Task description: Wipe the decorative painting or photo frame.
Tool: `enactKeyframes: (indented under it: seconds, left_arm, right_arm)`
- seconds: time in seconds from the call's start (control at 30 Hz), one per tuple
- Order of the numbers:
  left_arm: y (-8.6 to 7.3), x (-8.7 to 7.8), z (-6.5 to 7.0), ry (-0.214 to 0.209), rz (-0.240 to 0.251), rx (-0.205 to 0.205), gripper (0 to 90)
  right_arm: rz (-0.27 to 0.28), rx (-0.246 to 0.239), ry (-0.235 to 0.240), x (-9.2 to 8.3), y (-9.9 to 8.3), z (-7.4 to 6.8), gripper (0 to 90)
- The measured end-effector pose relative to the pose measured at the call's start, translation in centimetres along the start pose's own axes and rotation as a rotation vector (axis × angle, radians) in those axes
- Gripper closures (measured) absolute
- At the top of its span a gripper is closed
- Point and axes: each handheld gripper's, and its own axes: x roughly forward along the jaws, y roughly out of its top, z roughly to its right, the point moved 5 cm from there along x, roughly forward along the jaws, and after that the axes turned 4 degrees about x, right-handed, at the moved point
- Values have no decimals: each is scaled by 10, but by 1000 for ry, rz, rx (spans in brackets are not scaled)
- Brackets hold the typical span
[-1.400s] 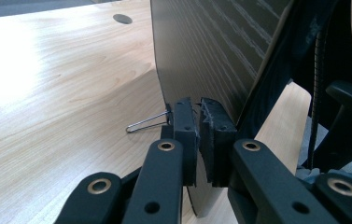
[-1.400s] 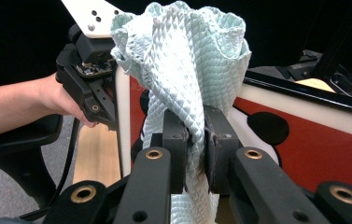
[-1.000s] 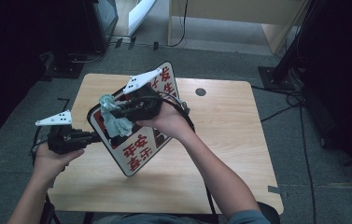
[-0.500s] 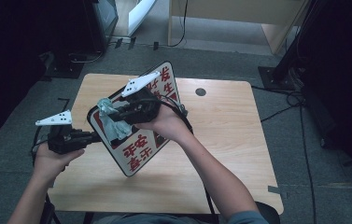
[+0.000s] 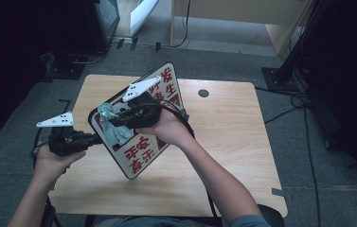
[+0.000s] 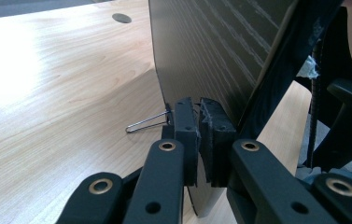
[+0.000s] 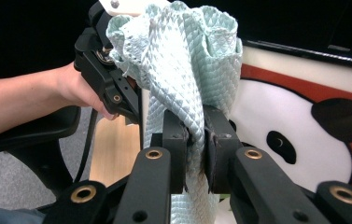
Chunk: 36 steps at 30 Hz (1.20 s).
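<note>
Seen from the high view, your left hand-held gripper (image 5: 92, 139) clamps the left edge of a tilted sign board (image 5: 144, 142) above the wooden table (image 5: 233, 127), while your right hand-held gripper (image 5: 114, 123) presses a pale cloth (image 5: 112, 128) against the board's printed face. Your left gripper view has the jaws pinched tight on the board's (image 6: 211, 51) thin edge, its plain back facing you, a wire clip (image 6: 146, 123) just beside them. Your right gripper view shows the jaws closed on the quilted cloth (image 7: 183, 70), the panda picture (image 7: 299, 135) close behind.
</note>
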Motion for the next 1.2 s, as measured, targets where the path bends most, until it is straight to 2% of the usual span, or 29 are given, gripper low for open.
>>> enactKeyframes:
  seconds: [1.2]
  left_arm:
    - [1,1,1,2,-1,6,873]
  right_arm:
    - [-19,7,29,10,-14,-5,812]
